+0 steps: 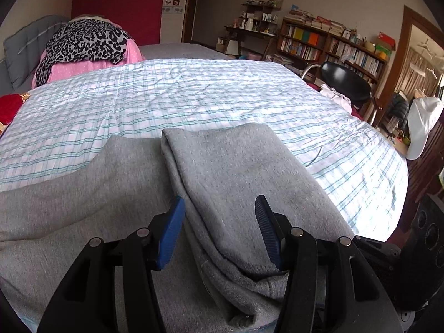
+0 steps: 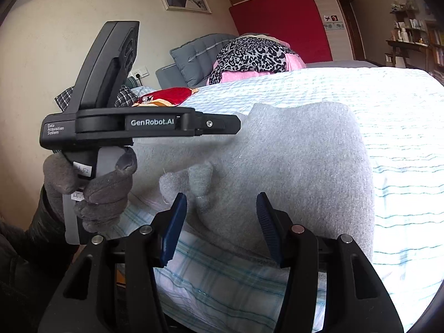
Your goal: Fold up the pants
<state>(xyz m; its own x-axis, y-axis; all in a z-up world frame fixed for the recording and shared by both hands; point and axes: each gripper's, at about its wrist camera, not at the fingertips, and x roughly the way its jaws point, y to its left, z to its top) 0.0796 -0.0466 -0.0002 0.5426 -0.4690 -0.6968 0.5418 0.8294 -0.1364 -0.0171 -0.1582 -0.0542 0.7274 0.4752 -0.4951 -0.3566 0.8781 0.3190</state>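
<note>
Grey sweatpants (image 1: 227,172) lie on a bed with a white and teal plaid sheet (image 1: 194,94), one part folded over another. My left gripper (image 1: 219,208) is open, its blue fingertips (image 1: 174,222) spread just above the folded layer near its edge. In the right wrist view the pants (image 2: 291,161) form a folded grey stack. My right gripper (image 2: 220,205) is open and empty over the pants' near edge. The left gripper's body (image 2: 138,125), held by a gloved hand (image 2: 94,191), shows from the side at the left, above the pants.
A pile of leopard-print and pink clothes (image 1: 83,44) and a grey pillow (image 1: 27,44) lie at the bed's head. A red cloth (image 1: 9,105) lies at the left edge. A black chair (image 1: 347,80), bookshelves (image 1: 333,44) and a white cap (image 1: 421,125) stand to the right of the bed.
</note>
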